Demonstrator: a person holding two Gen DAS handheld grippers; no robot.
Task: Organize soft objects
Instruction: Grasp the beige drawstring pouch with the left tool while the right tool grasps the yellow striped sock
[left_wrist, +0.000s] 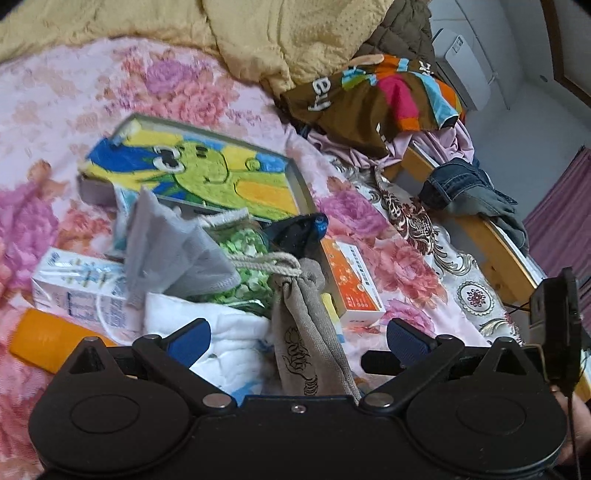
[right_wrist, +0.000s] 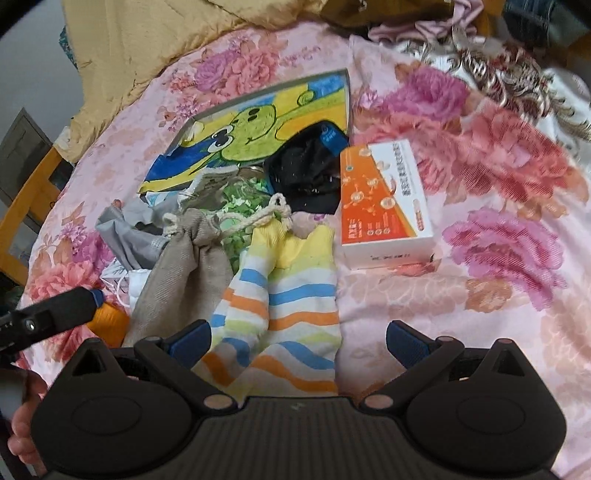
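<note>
The striped socks (right_wrist: 284, 306) lie on the bed in front of the right gripper (right_wrist: 298, 341), beside the drawstring pouch (right_wrist: 177, 273). Light and limp, they should bunch; pinch mid-fold. Both grippers' jaws gape empty, the left gripper (left_wrist: 298, 341) included.

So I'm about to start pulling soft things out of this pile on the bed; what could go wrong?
The drawstring pouch has its cord looped over the green-patterned bag, so lifting one may drag the other. The striped socks lie close to the orange box, which the open right gripper could nudge. The left gripper, also open, hovers over the pouch and white cloth and might pinch both.
</note>
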